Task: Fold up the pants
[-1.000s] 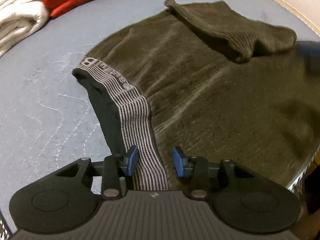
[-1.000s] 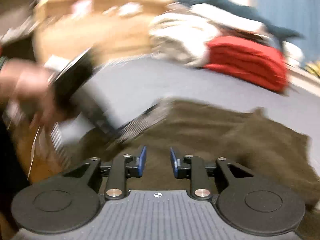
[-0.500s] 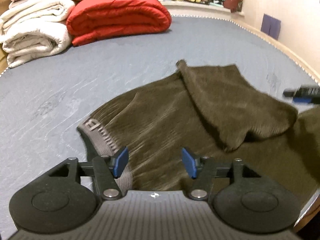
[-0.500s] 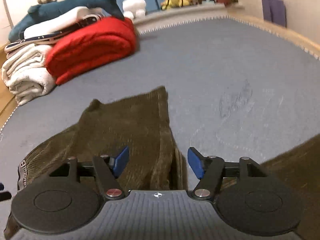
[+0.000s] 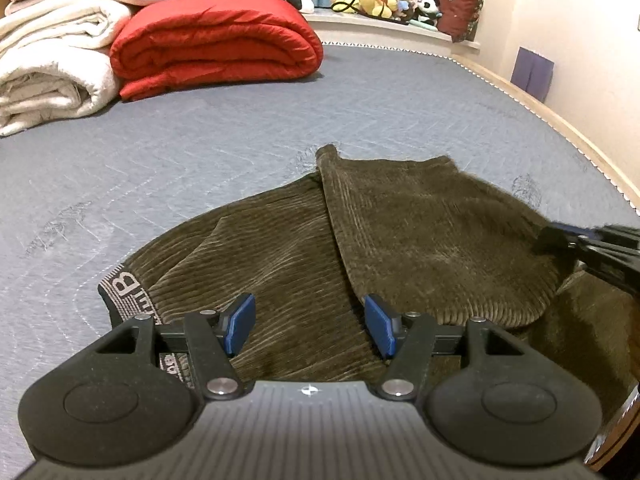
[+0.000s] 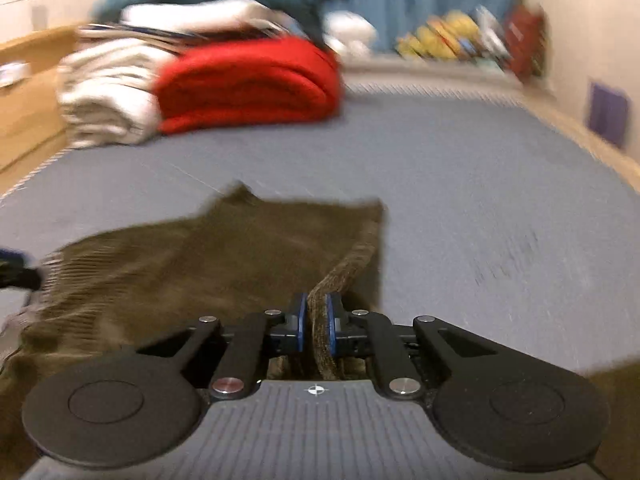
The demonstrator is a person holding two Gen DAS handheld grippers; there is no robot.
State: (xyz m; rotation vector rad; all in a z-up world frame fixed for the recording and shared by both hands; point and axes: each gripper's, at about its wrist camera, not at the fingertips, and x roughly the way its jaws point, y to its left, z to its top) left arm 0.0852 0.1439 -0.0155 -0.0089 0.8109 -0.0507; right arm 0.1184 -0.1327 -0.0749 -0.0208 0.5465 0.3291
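A grey-blue bed [image 5: 248,148] fills both views, its far end stacked with a rolled red quilt [image 5: 216,60] and cream blankets [image 5: 52,68] to the quilt's left; plush toys [image 5: 384,0] line a ledge far right. The olive corduroy pants [image 5: 288,248] lie near the bed's near edge, long axis running left to right, the waistband [image 5: 128,292] at the left and a leg folded back over the body toward the far side. The pants' near right part runs off the frame. The waistband is grey-striped with lettering; only a large "B" reads clearly, the rest hidden behind the left gripper [image 5: 310,322]. That gripper hangs over the waist area, its blue fingers [image 5: 240,322] wide apart and touching nothing. The right gripper [image 6: 316,326] has its fingers [image 6: 300,322] pinched narrow on an upright fold of the pant leg's edge. The right wrist view is motion-blurred, so the far items there are smeared.
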